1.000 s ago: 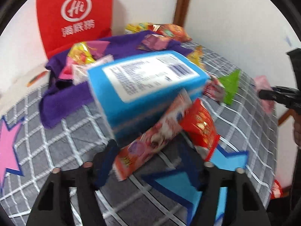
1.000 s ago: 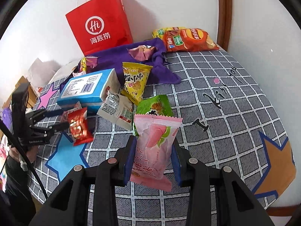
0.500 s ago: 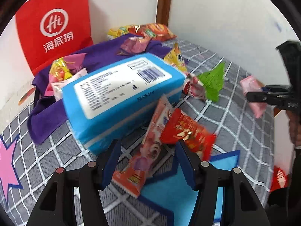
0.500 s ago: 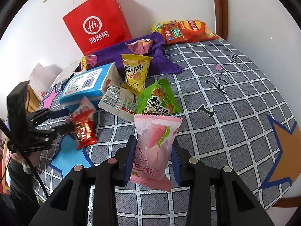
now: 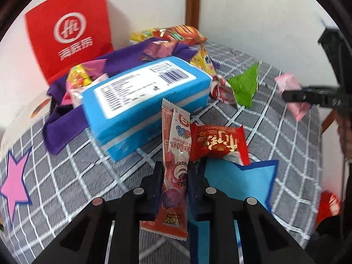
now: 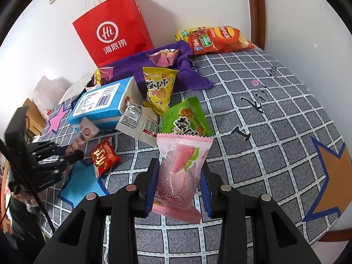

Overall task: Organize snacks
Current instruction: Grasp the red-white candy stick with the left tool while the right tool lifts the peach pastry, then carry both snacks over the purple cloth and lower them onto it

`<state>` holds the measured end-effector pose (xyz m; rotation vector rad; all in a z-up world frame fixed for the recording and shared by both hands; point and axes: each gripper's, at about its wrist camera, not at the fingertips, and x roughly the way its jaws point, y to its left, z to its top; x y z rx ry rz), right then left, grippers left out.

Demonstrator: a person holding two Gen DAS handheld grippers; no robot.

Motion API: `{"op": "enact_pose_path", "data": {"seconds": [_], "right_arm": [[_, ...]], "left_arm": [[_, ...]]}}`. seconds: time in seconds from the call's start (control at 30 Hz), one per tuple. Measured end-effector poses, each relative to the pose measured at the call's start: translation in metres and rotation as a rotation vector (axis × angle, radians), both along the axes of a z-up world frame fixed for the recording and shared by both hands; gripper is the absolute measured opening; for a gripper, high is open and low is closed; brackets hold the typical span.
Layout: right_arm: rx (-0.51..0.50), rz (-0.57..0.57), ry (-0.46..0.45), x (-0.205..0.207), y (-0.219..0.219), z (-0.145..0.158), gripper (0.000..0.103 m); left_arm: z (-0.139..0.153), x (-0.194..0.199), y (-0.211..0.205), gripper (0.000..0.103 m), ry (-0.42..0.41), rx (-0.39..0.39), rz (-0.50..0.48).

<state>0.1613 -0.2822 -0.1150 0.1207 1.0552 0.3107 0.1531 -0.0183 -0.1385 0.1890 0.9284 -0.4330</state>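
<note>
A: Left wrist view: the left gripper (image 5: 175, 171) has its jaws clamped on the long red snack stick (image 5: 175, 160), just in front of the blue box (image 5: 143, 101).

B: And the right gripper (image 6: 178, 176)?

A: Its jaws grip the pink peach packet (image 6: 179, 173), above the grey checked worktop (image 6: 275, 132). A small red packet (image 5: 216, 144) lies beside the stick.

Both wrist cameras look steeply down, sharing the blue box (image 5: 145, 101)

the tablecloth (image 6: 275, 154) is grey with white checks and coloured stars. a red bag (image 6: 114, 30) stands behind a purple cloth (image 6: 189, 74).
</note>
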Motion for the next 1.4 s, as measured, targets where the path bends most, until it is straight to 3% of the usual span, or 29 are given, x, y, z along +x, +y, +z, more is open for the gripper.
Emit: {"op": "enact_pose_path", "data": {"seconds": [0.3, 0.7, 1.2, 1.4], "right_arm": [[0.011, 0.036, -0.06, 0.012, 0.025, 0.032, 0.036], [-0.015, 0.114, -0.188, 0.074, 0.071, 0.097, 0.036], [-0.023, 0.221, -0.238, 0.181, 0.14, 0.125, 0.036], [0.005, 0.237, -0.232, 0.218, 0.157, 0.121, 0.036]], "left_arm": [[0.041, -0.007, 0.04, 0.019, 0.001, -0.112, 0.171], [0.091, 0.037, 0.059, 0.019, -0.058, -0.2, 0.285], [0.129, 0.127, 0.076, 0.019, -0.08, -0.278, 0.384], [0.126, 0.163, 0.084, 0.019, -0.073, -0.299, 0.439]]}}
